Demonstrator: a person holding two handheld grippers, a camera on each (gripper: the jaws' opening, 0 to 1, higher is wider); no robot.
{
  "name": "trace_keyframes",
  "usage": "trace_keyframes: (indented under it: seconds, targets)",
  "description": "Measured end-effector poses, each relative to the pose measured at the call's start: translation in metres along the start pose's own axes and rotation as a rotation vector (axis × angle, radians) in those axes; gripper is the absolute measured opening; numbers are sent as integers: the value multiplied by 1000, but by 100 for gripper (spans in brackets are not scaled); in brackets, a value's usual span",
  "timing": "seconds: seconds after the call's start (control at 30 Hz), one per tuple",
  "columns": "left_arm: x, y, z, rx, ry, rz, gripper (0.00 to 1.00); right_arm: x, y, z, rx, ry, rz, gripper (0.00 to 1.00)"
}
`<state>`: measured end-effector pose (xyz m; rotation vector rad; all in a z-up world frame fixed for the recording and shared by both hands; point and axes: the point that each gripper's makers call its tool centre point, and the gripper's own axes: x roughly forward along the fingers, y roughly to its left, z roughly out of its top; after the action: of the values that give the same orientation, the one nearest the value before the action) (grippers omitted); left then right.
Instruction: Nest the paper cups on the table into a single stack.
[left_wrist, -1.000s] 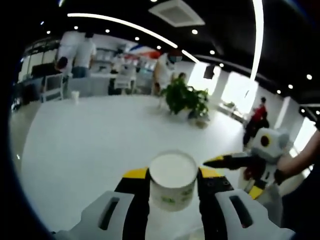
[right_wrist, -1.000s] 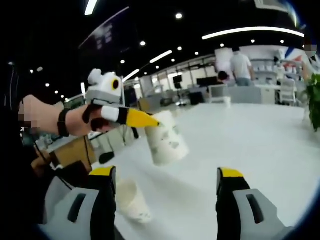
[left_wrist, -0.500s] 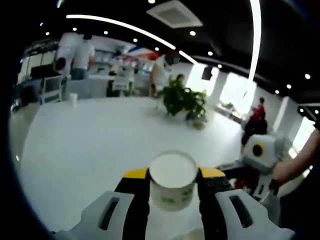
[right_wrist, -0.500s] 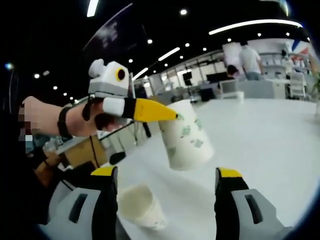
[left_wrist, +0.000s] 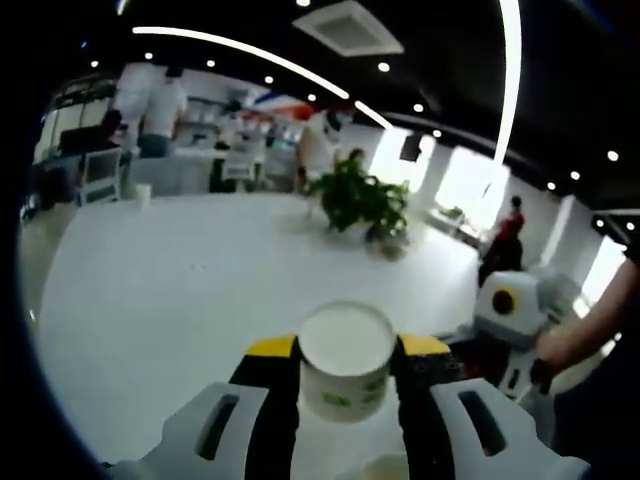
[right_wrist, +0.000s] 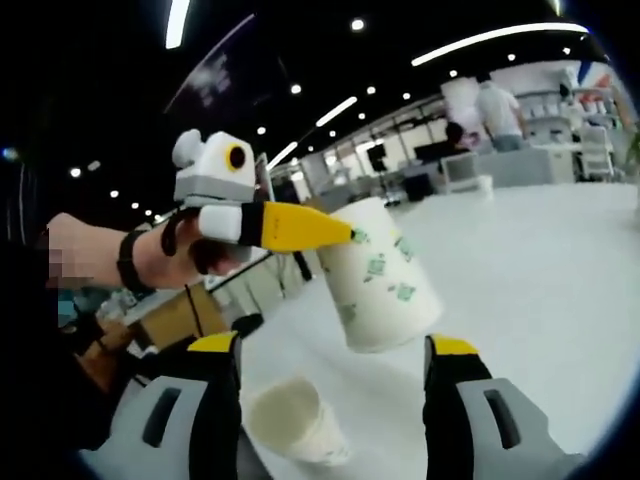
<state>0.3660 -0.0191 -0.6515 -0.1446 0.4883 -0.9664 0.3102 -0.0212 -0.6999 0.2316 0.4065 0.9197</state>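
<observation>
White paper cup with green print (left_wrist: 346, 360) sits clamped between the left gripper (left_wrist: 346, 352)'s yellow-tipped jaws, lifted over the white table (left_wrist: 180, 290). The right gripper (right_wrist: 328, 352) gapes wide around a second white paper cup (right_wrist: 292, 421) lying below.

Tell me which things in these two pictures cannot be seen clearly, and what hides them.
- Held paper cup, left gripper view: lower wall hidden between the left tongs.
- Second cup, right gripper view: its base is cut by the picture edge and the right tongs.
- Printed green pattern on the held cup, right gripper view: too blurred to read.
- Far cup, left gripper view: too small for detail.
</observation>
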Motion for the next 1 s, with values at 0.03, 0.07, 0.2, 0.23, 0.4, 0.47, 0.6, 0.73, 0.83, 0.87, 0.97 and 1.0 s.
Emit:
trace_keyframes:
  seconds: [0.03,0.07,0.2,0.23,0.4,0.47,0.6,0.73,0.83,0.87,0.97,1.0]
  targets:
    - [0,-2,1,-2,-6,-8,36,0,0,1,5,-3,1,72]
    - [0,-2,1,0,-7,-10,36,0,1,1,12,-7,3,72]
    - [1,-6,-2,1,-1,-22,36,0,0,3,35,-24,12,72]
    - [1,-6,-2,-1,-2,-24,36,0,0,4,37,-28,12,71]
    - [-1,-8,-1,-18,-18,-36,36,-4,-3,12,102,-76,24,68]
    - [-1,-7,-1,-33,-22,-39,36,-6,-3,14,110,-85,27,67]
    - [-3,-9,-1,-39,-28,-47,36,-9,-5,14,117,-88,28,60]
    - [-4,-12,-1,-37,-30,-62,36,-12,-4,15,146,-105,39,56]
    - [-6,-19,1,-35,-40,-99,36,-14,-2,17,166,-123,58,55]
    - [-7,-20,2,-42,-46,-105,36,-15,0,19,176,-135,69,54]
    - [-10,-24,1,-68,-50,-135,36,-17,7,22,178,-145,99,50]
    - [-10,-23,1,-68,-49,-134,36,-17,9,23,180,-146,109,50]
